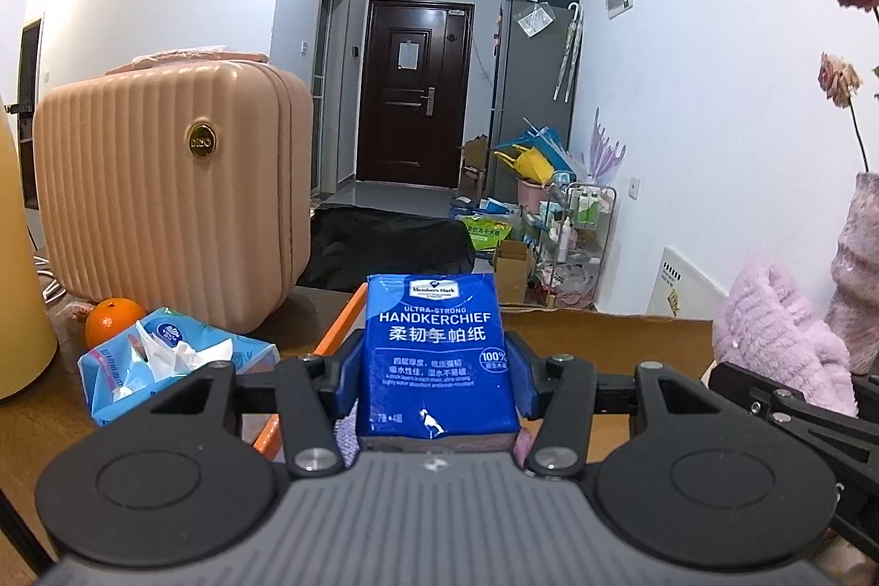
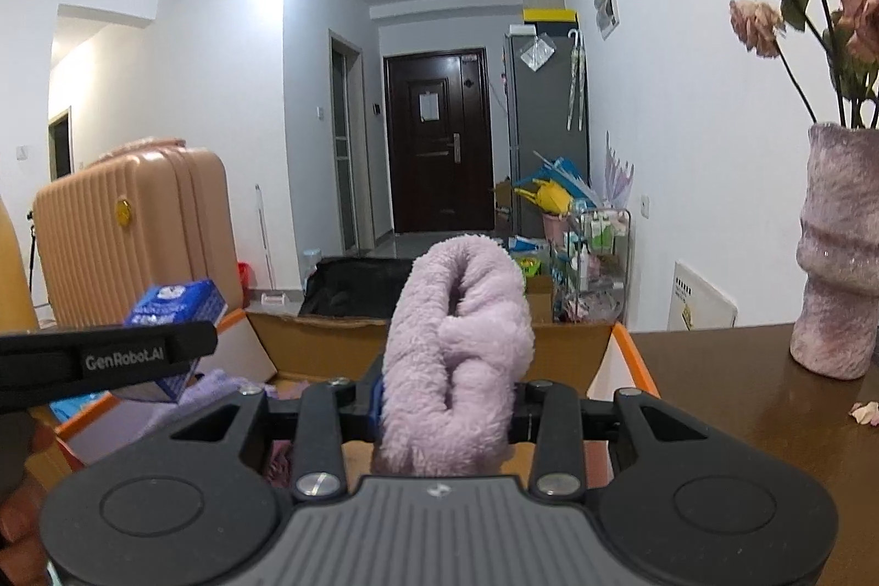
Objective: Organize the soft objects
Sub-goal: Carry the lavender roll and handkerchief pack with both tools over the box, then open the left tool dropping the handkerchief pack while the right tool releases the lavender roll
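Clearly both hold: the left hand-held gripper [image 1: 437,380] clamps a blue plastic-wrapped handkerchief pack [image 1: 437,355], light and slippery; the right hand-held gripper [image 2: 448,399] squeezes a soft lilac fleece towel [image 2: 459,355] mid-fold, frame centre.

Tissue pack [image 1: 437,361] between left gripper [image 1: 437,383] pads, above box [image 2: 329,339]. Towel [image 2: 459,355] in right gripper [image 2: 448,405], right of pack. Suitcase [image 1: 170,201] behind-left on table [image 2: 741,399]; orange [image 1: 112,319], wipes [image 1: 165,361] before it. Vase [image 2: 840,256] far right.
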{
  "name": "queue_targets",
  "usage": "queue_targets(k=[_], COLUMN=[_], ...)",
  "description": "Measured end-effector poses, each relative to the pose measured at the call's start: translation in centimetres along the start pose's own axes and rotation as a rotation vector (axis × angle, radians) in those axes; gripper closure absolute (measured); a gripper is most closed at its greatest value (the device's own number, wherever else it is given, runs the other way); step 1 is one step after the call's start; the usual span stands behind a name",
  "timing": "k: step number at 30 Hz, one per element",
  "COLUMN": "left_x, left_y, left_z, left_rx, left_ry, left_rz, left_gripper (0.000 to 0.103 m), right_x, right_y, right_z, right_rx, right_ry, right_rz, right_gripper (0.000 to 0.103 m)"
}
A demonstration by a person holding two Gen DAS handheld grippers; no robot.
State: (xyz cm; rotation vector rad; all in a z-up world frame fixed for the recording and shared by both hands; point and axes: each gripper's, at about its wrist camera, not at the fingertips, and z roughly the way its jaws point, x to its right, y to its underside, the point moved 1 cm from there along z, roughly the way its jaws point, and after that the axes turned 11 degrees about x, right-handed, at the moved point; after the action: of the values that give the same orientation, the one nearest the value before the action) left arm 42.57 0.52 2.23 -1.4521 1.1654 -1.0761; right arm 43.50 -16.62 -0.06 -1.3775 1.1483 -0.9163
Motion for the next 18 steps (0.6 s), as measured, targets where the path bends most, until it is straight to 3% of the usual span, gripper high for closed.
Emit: queue_targets(k=[7, 18], left_x=[0.6, 0.7], left_y=[1.3, 2.7], left_z=[0.8, 1.7], left_rx=[-0.01, -0.031], left_ry=[-0.021, -0.023], left_rz=[0.055, 0.105], left_gripper=[0.05, 0.05], right_x=[-0.1, -0.7], right_y=[1.5, 2.7], right_z=[0.7, 0.7], right_rx=[-0.056, -0.073], right_ry=[0.016, 0.033], right_rz=[-0.013, -0.036], right_gripper=[0.068, 0.065])
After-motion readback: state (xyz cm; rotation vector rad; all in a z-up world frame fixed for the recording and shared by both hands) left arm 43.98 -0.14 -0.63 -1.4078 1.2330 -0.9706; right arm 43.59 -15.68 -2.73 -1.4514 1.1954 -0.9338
